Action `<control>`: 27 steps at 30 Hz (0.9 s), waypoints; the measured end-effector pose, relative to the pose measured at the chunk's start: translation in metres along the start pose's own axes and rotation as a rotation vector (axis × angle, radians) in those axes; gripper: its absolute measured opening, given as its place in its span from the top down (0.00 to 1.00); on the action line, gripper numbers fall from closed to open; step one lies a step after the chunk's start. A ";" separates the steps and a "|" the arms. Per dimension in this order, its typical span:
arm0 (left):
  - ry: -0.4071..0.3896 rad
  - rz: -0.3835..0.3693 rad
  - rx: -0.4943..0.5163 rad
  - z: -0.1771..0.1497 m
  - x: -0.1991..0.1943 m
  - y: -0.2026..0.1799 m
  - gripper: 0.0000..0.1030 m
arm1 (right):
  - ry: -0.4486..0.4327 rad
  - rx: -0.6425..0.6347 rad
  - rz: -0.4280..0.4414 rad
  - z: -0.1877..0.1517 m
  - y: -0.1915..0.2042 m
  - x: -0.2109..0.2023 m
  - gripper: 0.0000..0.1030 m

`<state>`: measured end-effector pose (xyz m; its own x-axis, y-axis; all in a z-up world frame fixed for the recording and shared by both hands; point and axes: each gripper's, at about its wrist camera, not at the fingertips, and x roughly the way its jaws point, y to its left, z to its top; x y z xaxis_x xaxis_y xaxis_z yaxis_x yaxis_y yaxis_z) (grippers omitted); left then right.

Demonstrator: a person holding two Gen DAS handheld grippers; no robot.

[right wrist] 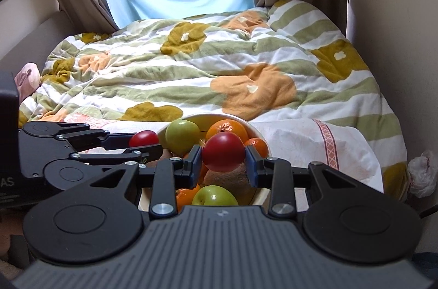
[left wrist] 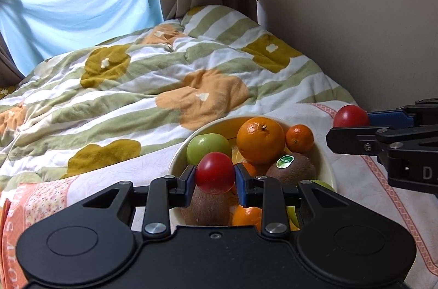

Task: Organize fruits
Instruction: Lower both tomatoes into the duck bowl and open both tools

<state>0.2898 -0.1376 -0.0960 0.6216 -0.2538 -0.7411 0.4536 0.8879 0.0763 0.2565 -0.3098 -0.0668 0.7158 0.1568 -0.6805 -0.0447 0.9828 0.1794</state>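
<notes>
1. Holding one red fruit apiece, we see the left gripper [left wrist: 215,176] closed on a small red fruit [left wrist: 215,172] and the right gripper [right wrist: 223,155] closed on a larger red fruit [right wrist: 223,151], each clamped across its widest part by the blue pads [left wrist: 190,176].
2. Both fruits hang over the near part of the bowl [left wrist: 175,160]; we judge them light, smooth-skinned, liable to slip and to bruise.
3. The bowl holds a green apple [left wrist: 208,145], oranges [left wrist: 260,139] and kiwis [left wrist: 291,168], and rests on a patterned cloth [left wrist: 356,174] at the near end of the quilt [left wrist: 164,75].
</notes>
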 end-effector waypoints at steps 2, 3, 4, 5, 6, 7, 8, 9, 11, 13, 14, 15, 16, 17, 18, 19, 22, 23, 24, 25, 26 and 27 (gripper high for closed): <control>0.015 -0.010 0.006 0.000 0.009 0.000 0.67 | 0.011 0.005 -0.005 0.000 -0.002 0.007 0.53; 0.020 -0.018 0.009 -0.001 0.012 0.001 0.67 | 0.016 0.009 -0.007 0.001 -0.003 0.010 0.53; 0.023 -0.025 0.013 -0.002 0.014 0.001 0.67 | 0.020 0.014 -0.009 0.001 -0.003 0.012 0.53; 0.023 -0.027 0.021 -0.002 0.015 0.000 0.64 | 0.022 0.019 -0.012 0.001 -0.004 0.014 0.53; 0.026 -0.030 0.030 -0.003 0.016 -0.001 0.50 | 0.023 0.023 -0.013 0.001 -0.005 0.016 0.53; 0.026 -0.037 0.035 -0.003 0.016 -0.001 0.39 | 0.025 0.027 -0.014 0.002 -0.005 0.017 0.53; 0.020 -0.039 0.035 -0.004 0.015 -0.001 0.15 | 0.025 0.030 -0.014 0.002 -0.006 0.018 0.53; 0.006 -0.032 0.036 -0.005 0.011 -0.001 0.04 | 0.026 0.032 -0.015 0.003 -0.006 0.019 0.53; -0.008 -0.023 0.047 -0.007 0.004 0.000 0.04 | 0.027 0.033 -0.015 0.003 -0.008 0.020 0.53; 0.006 -0.013 0.051 -0.008 0.000 0.001 0.04 | 0.027 0.032 -0.015 0.003 -0.007 0.020 0.53; 0.010 -0.007 0.050 -0.009 -0.002 0.002 0.04 | 0.028 0.031 -0.015 0.004 -0.007 0.020 0.53; 0.011 -0.004 0.046 -0.011 -0.004 0.004 0.04 | 0.030 0.029 -0.014 0.003 -0.008 0.020 0.53; 0.010 0.001 0.040 -0.013 -0.007 0.006 0.04 | 0.033 0.028 -0.013 0.003 -0.008 0.020 0.53; 0.009 0.004 0.033 -0.014 -0.011 0.007 0.04 | 0.035 0.024 -0.011 0.004 -0.009 0.022 0.53; 0.007 0.006 0.025 -0.015 -0.014 0.009 0.04 | 0.037 0.020 -0.009 0.004 -0.009 0.022 0.53; 0.005 0.009 0.017 -0.016 -0.018 0.010 0.04 | 0.042 0.012 -0.004 0.004 -0.008 0.024 0.53; 0.001 0.020 -0.005 -0.018 -0.026 0.015 0.04 | 0.051 -0.012 0.013 0.004 -0.002 0.028 0.53; 0.000 0.018 -0.017 -0.018 -0.029 0.017 0.04 | 0.057 -0.023 0.019 0.005 0.001 0.030 0.53; -0.003 0.015 -0.030 -0.019 -0.031 0.019 0.04 | 0.063 -0.033 0.023 0.005 0.004 0.033 0.53; -0.004 0.015 -0.038 -0.020 -0.033 0.020 0.04 | 0.067 -0.042 0.026 0.005 0.006 0.036 0.53; -0.003 0.020 -0.042 -0.021 -0.035 0.021 0.04 | 0.073 -0.053 0.032 0.005 0.012 0.040 0.53; -0.003 0.028 -0.043 -0.021 -0.037 0.022 0.04 | 0.078 -0.062 0.037 0.005 0.015 0.044 0.53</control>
<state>0.2633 -0.1006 -0.0816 0.6356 -0.2296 -0.7371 0.4084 0.9102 0.0686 0.2905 -0.2886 -0.0902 0.6563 0.1977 -0.7281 -0.1146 0.9800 0.1628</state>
